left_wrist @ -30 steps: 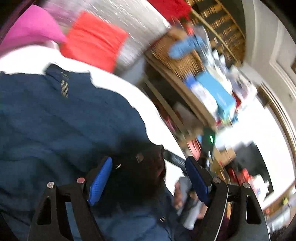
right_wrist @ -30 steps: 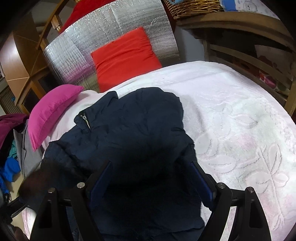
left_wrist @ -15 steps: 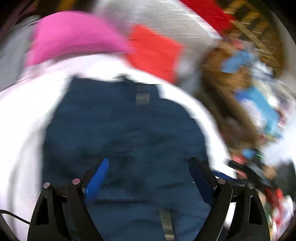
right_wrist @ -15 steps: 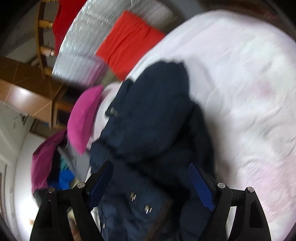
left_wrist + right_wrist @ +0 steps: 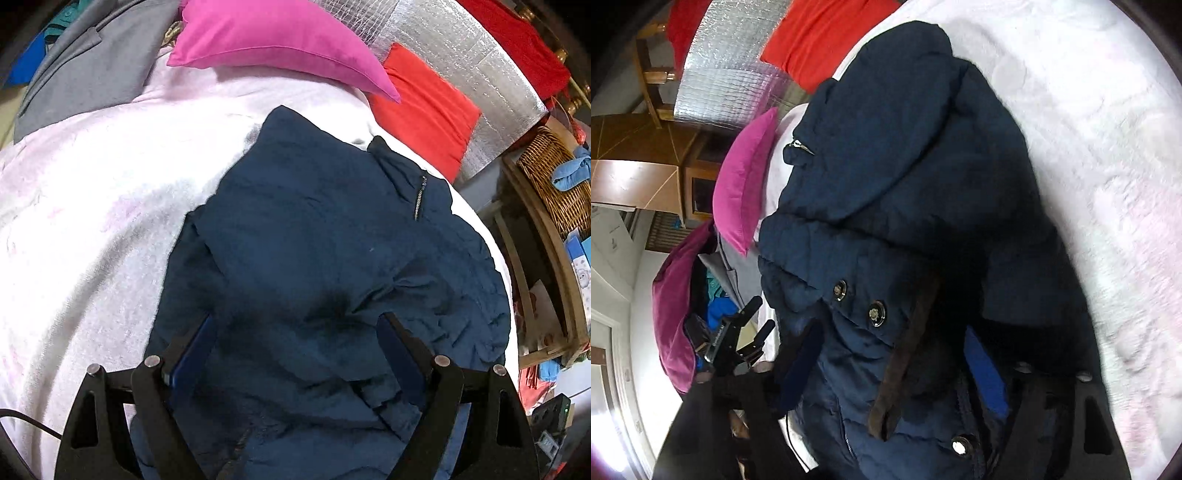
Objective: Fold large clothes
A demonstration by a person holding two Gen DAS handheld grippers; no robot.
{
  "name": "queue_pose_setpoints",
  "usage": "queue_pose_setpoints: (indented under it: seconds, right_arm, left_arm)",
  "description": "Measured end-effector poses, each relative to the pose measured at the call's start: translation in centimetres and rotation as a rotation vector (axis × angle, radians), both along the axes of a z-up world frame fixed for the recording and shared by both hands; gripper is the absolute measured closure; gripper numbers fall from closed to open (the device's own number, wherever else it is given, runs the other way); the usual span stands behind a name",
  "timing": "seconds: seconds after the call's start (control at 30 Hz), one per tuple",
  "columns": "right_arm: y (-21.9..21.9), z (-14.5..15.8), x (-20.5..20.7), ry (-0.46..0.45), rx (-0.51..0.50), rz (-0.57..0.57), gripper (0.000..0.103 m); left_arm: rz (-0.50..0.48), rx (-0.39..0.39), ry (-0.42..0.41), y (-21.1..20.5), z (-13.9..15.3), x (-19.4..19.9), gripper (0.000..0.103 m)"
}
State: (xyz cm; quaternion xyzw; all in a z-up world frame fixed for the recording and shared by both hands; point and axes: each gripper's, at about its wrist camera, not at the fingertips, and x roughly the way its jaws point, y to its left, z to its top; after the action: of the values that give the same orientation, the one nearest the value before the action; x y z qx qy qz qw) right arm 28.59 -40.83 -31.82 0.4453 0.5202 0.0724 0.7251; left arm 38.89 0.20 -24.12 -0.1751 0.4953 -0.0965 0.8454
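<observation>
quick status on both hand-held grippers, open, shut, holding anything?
Left hand-held gripper: open above the navy jacket, holding nothing.
Right hand-held gripper: jaws closing with jacket fabric between them, not yet clamped.

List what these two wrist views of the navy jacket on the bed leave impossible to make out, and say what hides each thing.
- Navy jacket, lower hem: left wrist view, cut off by the bottom edge.
- Right gripper: its jaws are closing around the jacket; dark fabric and shadow hide any contact.
- Wicker basket: cropped by the right edge.
</observation>
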Motion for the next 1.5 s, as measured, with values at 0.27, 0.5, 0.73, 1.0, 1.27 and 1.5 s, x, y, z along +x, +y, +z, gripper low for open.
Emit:
queue_pose_setpoints:
  seconds: [0.27,0.5,0.73,1.0,1.27,1.5]
  right_arm:
    - [2.9,2.7,0.3,-0.066,-0.373,0.048,0.067]
    - [3.6,3.8,0.7,-0.063,-0.491,0.122,0.067]
    - [3.9,4.2,0.5,-0.134,-0.463,0.12,0.068]
    - [4.8,3.9,1.2,-0.145,-0.51,0.124,0.065]
    - [5.5,4.7,1.1,-0.228,-0.567,0.148,0.083]
    - [5.3,6.8,1.9,-0.323,-0.649,0.095,0.084]
  left_arm:
    - [-0.035,0.055,-0.043,-2.8,0.7,0.1,0.029]
    - [-0.032,0.076,-0.039,-3.2,0.3,0.8,0.029]
    - [-0.031,0.082,-0.027,-3.7,-0.1,0.7,0.029]
    - [-0.033,0.086,-0.028,-3.8,-0.3,0.9,0.029]
    - [-0.022,0.073,-0.036,-3.3,0.0,0.6,0.029]
    - [-0.015,0.054,-0.064,-3.1,0.6,0.4,0.029]
